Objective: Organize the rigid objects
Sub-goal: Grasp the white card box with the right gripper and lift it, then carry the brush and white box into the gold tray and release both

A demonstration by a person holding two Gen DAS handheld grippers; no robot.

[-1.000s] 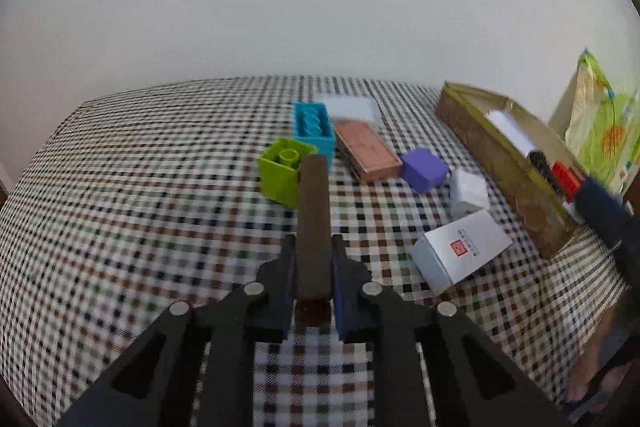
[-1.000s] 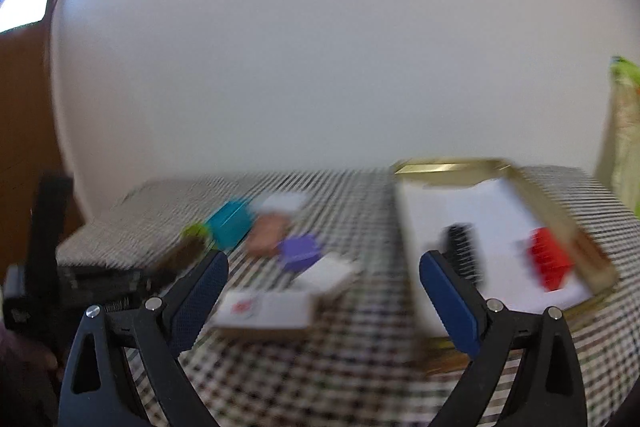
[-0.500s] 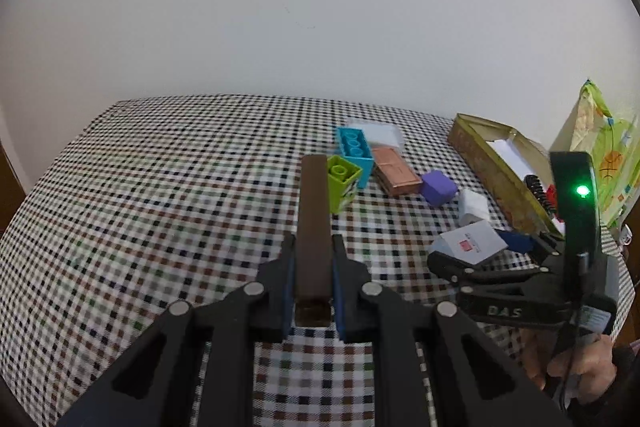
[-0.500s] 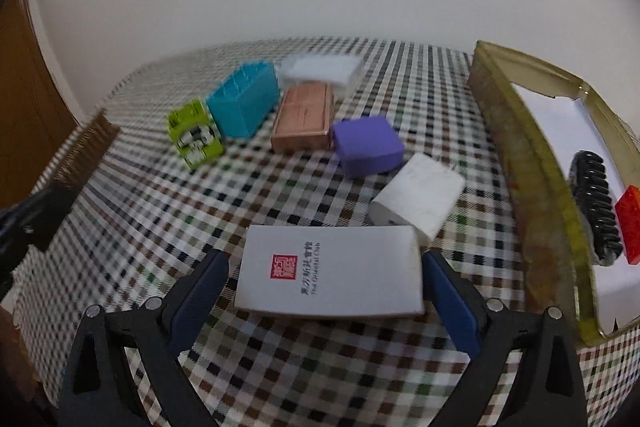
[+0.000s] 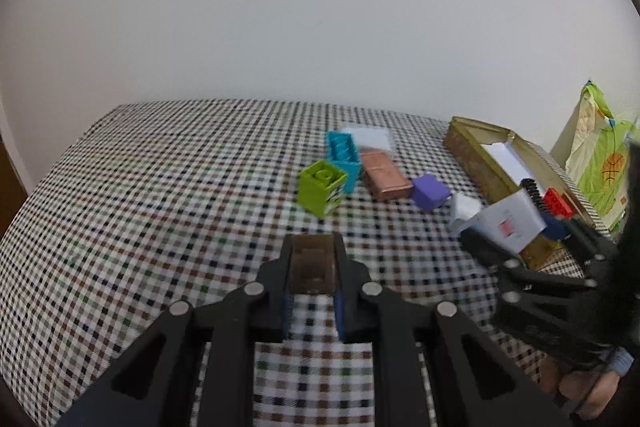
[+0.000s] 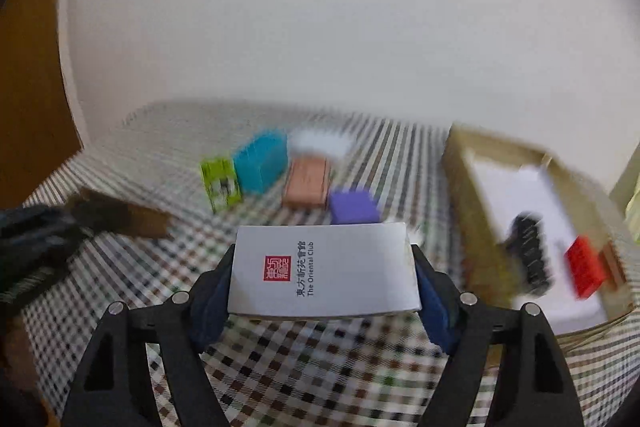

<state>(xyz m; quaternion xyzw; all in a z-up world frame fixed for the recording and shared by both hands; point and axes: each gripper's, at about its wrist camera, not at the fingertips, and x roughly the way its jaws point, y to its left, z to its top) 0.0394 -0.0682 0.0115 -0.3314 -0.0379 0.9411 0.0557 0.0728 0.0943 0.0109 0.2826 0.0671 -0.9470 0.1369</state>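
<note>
My left gripper [image 5: 313, 259] is shut on a long dark brown block [image 5: 312, 265], held above the checkered table; it also shows in the right wrist view [image 6: 120, 217]. My right gripper [image 6: 324, 267] is shut on a white card box [image 6: 324, 273] with a red seal, lifted off the cloth; it also shows in the left wrist view [image 5: 508, 225]. On the table lie a green brick [image 5: 321, 187], a blue brick [image 5: 343, 157], a copper block [image 5: 385, 179], a purple cube [image 5: 430, 191] and a small white block [image 5: 462, 209].
A gold open box [image 6: 472, 203] at the right holds white paper, a black comb [image 6: 530, 253] and a red brick [image 6: 586, 269]. A green printed bag [image 5: 600, 163] stands behind it. A flat white packet [image 5: 372, 137] lies behind the bricks. A wall backs the table.
My right gripper closed on the white card box and lifted it off the table. My left gripper tilted, so the brown block now appears end-on.
</note>
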